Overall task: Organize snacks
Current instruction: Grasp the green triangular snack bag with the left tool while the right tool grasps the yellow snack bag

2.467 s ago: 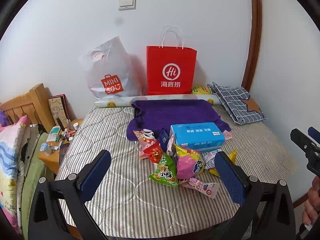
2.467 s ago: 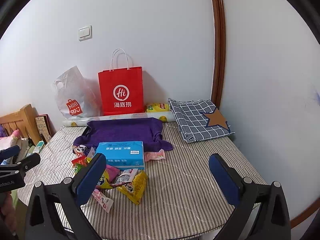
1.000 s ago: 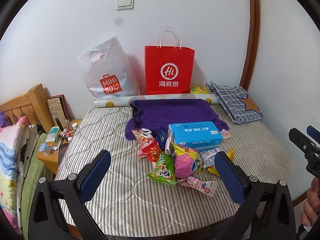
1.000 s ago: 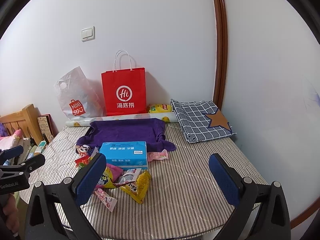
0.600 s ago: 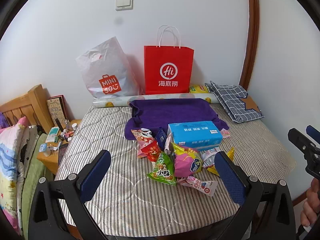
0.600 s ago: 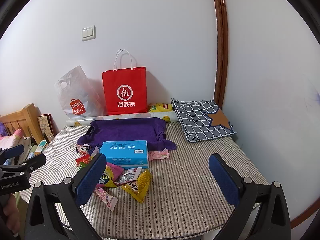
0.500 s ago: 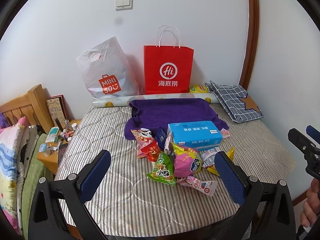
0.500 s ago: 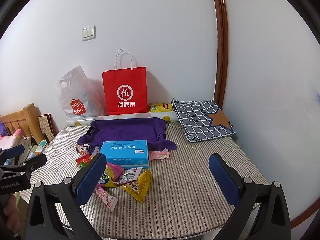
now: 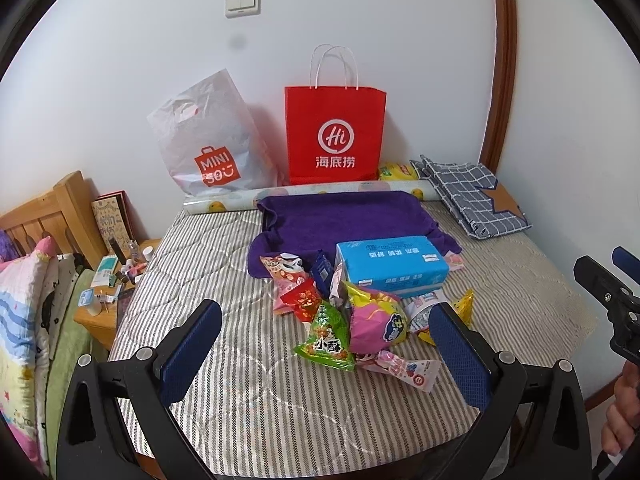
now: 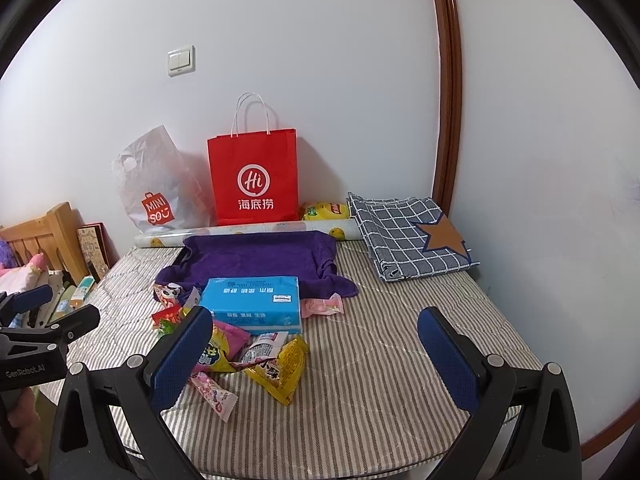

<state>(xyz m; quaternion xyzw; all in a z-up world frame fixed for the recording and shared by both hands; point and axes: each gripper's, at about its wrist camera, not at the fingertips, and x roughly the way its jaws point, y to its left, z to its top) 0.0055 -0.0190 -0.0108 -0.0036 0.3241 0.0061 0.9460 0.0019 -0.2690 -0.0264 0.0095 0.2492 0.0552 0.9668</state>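
Observation:
Several snack packets lie in a heap on the striped mattress (image 9: 240,396): a green packet (image 9: 326,340), a pink-and-yellow bag (image 9: 374,320), a red packet (image 9: 304,300), a yellow packet (image 10: 282,368) and a pink candy wrapper (image 10: 212,394). Behind them sits a blue tissue box (image 9: 390,266) on a purple towel (image 9: 344,216). My left gripper (image 9: 326,350) hangs open in front of the heap, holding nothing. My right gripper (image 10: 316,356) is also open and empty, above the mattress to the right of the heap.
A red paper bag (image 9: 336,136) and a white plastic bag (image 9: 208,140) stand against the back wall, with a rolled mat (image 9: 304,196) before them. A folded checked cloth (image 10: 412,236) lies back right. A cluttered wooden nightstand (image 9: 108,284) and bed are on the left.
Both cameras have shifted very slightly, so the scene sits a touch lower and more central. The snacks and both grippers' jaws are unchanged.

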